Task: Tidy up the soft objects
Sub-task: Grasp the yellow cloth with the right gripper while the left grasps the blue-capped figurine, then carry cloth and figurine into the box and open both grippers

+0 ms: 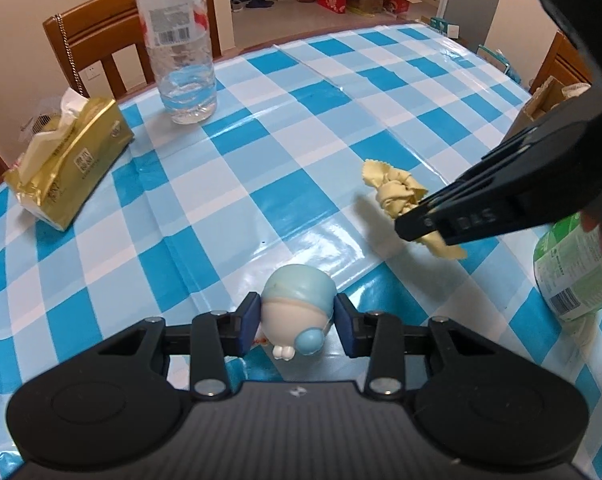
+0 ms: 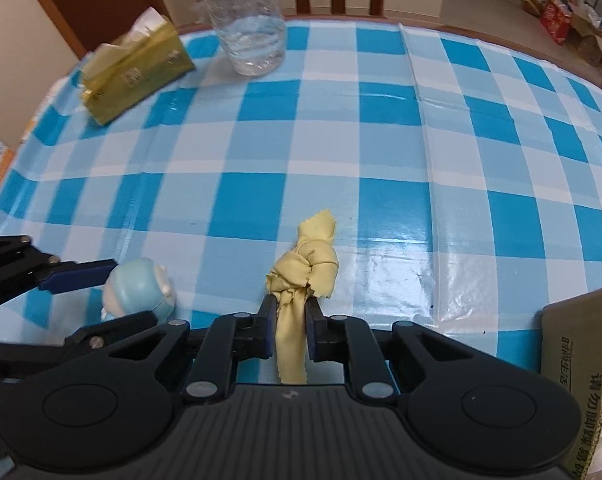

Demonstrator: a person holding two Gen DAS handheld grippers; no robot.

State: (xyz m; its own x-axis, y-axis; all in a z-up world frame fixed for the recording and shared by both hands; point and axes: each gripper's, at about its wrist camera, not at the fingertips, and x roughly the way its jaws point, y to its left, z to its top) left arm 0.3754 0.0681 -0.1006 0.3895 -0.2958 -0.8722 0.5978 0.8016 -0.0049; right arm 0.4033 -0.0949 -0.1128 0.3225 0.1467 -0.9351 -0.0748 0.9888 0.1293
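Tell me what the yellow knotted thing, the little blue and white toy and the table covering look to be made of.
Yellow cloth: thin woven fabric, matte, with pinked zigzag edges, creased and tied in a knot.
Toy: smooth, softly shiny, seamless; likely rubber or soft vinyl, hard to say.
Table cover: glossy plastic sheet, seemingly vinyl; it mirrors the lamp light and holds fold lines.

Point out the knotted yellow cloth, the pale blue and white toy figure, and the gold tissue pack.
Knotted yellow cloth (image 2: 307, 264): right wrist view, on the knot above the pads.
Pale blue and white toy figure (image 1: 297, 300): left wrist view, on its rounded body.
Gold tissue pack (image 1: 77, 156): left wrist view, on its top face.
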